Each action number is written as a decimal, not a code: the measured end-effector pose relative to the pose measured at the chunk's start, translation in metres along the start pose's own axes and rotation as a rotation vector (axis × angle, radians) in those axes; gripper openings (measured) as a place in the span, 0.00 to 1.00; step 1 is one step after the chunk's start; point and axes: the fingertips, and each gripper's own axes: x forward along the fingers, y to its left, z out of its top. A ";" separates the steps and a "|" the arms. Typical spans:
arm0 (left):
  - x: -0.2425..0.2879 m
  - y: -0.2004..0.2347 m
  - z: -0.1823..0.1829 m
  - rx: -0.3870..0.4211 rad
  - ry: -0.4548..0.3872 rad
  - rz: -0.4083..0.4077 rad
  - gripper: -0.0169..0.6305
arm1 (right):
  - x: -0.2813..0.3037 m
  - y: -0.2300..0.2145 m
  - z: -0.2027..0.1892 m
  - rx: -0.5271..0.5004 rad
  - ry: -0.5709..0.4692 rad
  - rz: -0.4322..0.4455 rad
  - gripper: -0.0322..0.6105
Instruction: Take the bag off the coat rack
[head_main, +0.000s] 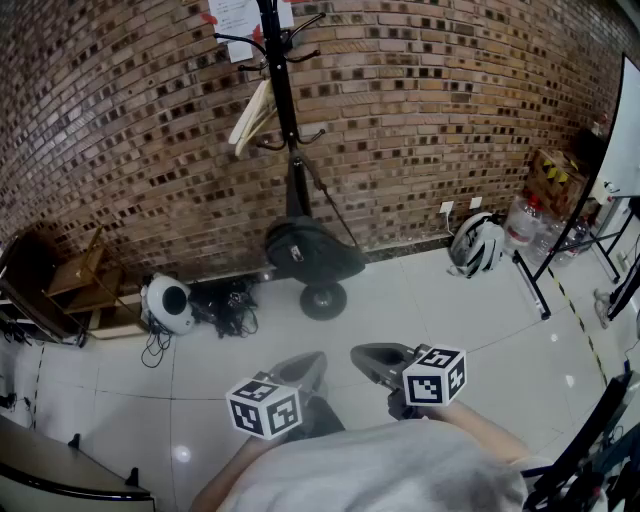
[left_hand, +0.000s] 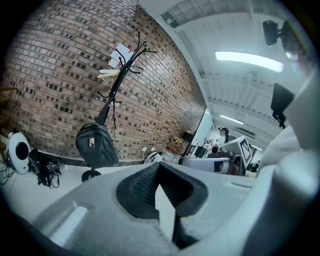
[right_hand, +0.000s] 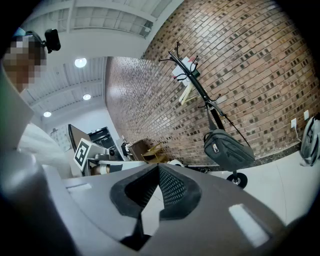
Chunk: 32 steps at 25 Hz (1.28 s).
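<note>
A dark grey bag hangs by its strap from the black coat rack, which stands against the brick wall. The bag sits low, just above the rack's round base. Both grippers are held close to the person's body, well short of the bag. My left gripper and right gripper point toward the rack with nothing in them. In the left gripper view the bag is ahead and to the left of the shut left gripper. In the right gripper view the bag is to the right of the shut right gripper.
A wooden hanger hangs on the rack. A white round object and black cables lie left of the base, beside a wooden shelf. At the right are a white helmet, water bottles and a black stand.
</note>
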 end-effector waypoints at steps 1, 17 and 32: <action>0.006 0.008 0.008 -0.001 0.000 -0.005 0.03 | 0.008 -0.007 0.006 -0.001 0.003 -0.002 0.05; 0.090 0.216 0.141 -0.058 0.029 -0.048 0.03 | 0.203 -0.126 0.123 -0.002 0.034 -0.072 0.05; 0.169 0.348 0.228 -0.066 0.080 -0.102 0.03 | 0.322 -0.249 0.216 -0.015 0.007 -0.202 0.12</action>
